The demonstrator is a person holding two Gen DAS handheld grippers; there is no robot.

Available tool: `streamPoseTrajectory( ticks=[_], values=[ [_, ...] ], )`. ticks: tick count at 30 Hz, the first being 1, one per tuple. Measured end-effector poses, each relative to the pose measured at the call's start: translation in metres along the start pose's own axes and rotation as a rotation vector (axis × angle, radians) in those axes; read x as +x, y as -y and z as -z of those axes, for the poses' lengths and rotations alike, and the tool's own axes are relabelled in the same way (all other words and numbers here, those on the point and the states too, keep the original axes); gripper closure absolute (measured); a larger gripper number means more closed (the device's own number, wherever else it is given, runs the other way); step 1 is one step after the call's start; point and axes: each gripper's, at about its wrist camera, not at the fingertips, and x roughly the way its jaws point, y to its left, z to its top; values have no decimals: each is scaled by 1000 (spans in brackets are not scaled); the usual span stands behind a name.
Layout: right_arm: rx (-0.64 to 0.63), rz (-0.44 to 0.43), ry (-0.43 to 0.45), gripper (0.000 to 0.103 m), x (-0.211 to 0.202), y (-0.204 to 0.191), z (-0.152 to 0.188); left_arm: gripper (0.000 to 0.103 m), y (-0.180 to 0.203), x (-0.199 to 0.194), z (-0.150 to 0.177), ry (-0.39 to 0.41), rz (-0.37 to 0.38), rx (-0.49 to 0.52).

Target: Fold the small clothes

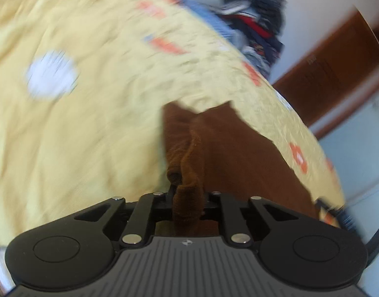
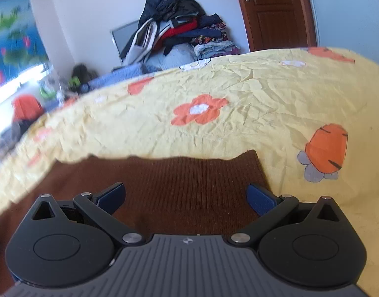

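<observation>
The left claw [image 1: 187, 193] was pinched tight on a bunched, rolled edge of the brown garment [image 1: 229, 143]; the cloth stood up between its black arms in a fuzzy, rope-like fold and spread out beyond into a soft flat panel with two pointed corners; it lay on the yellow bedsheet [image 1: 90, 123], a crinkled cotton printed with orange shapes and a white round patch, much blurred in this view.

The right claw [image 2: 185, 196] stood wide open with nothing in it; its blue fingertips [image 2: 110, 195] were splayed well apart above the same brown garment [image 2: 189, 180], whose knit showed fine upright ribs and a straight, slightly wavy far edge; whether the tips touched the cloth I could not tell.

Past the garment, the bedsheet [image 2: 239, 86] rose in a creased yellow swell, bearing an orange flower with a white centre [image 2: 199, 110] and, to the right, an orange carrot-like figure with grey petals [image 2: 323, 152]; at the far side of the bed a heap of clothes [image 2: 179, 27] was piled against the pale wall, dark jackets over red and blue folds; a brown panelled wooden door [image 2: 273, 10] stood to its right; a blue picture with pink flowers [image 2: 11, 37] hung on the left wall.
</observation>
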Motion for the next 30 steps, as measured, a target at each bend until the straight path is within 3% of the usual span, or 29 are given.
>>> streamPoseTrajectory(
  ticks=[3, 6, 8, 10, 13, 16, 21, 27, 29, 30],
  values=[
    [250, -132, 14, 0, -24, 27, -11, 92, 63, -14, 6, 76, 82, 233],
    [441, -338, 33, 0, -50, 53, -14, 92, 132, -20, 37, 94, 244, 491],
    [524, -406, 9, 0, -61, 71, -14, 91, 165, -16, 70, 46, 362, 646],
    [580, -455, -30, 0, -66, 86, -10, 91, 183, -3, 100, -53, 423, 736],
    [597, -446, -103, 0, -68, 101, 3, 91, 191, 20, 130, -165, 412, 792],
    [585, -409, -150, 0, -67, 106, 15, 91, 194, 16, 137, -118, 408, 867],
    [577, -451, -172, 0, -61, 103, 8, 91, 194, 12, 134, -82, 402, 898],
    [428, -427, -287, 1, -46, 74, -8, 91, 203, -2, 165, 66, 371, 1114],
    [384, -410, -322, 4, -41, 67, -9, 91, 204, 0, 171, 71, 376, 1154],
    [364, -399, -333, 12, -39, 64, -9, 91, 206, 1, 172, 65, 377, 1164]
  ],
)
